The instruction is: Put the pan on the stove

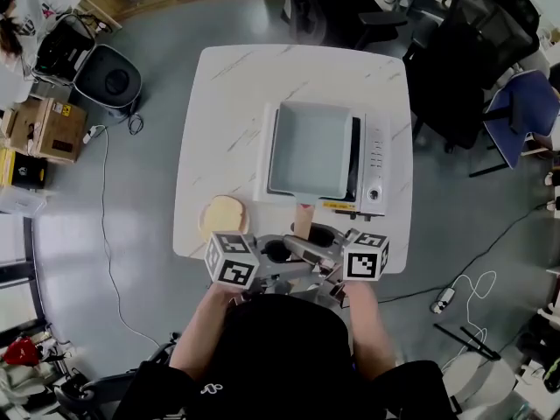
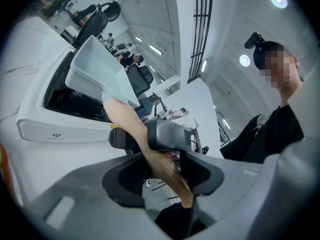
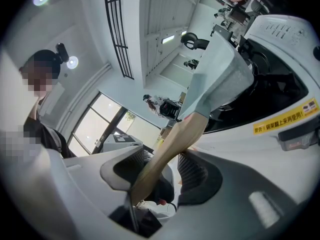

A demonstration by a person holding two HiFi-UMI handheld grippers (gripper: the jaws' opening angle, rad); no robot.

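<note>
A square grey pan (image 1: pixel 311 147) with a wooden handle (image 1: pixel 303 220) rests over the white stove (image 1: pixel 374 160) on the table; whether it touches the top I cannot tell. My left gripper (image 1: pixel 278 250) and right gripper (image 1: pixel 322 239) face each other at the table's front edge, both closed on the handle from opposite sides. In the left gripper view the handle (image 2: pixel 135 129) runs between the left gripper (image 2: pixel 155 176) jaws up to the pan (image 2: pixel 97 69) above the stove (image 2: pixel 60 129). The right gripper view shows the handle (image 3: pixel 175 139) clamped in the right gripper (image 3: pixel 160 176), and the pan (image 3: pixel 220 79) over the stove (image 3: pixel 280 114).
A round tan board (image 1: pixel 226 214) lies on the white table (image 1: pixel 227 103), left of the handle. Black office chairs (image 1: pixel 455 68) stand behind and to the right. A round dark appliance (image 1: pixel 107 79) and cardboard boxes (image 1: pixel 44 128) sit on the floor at left.
</note>
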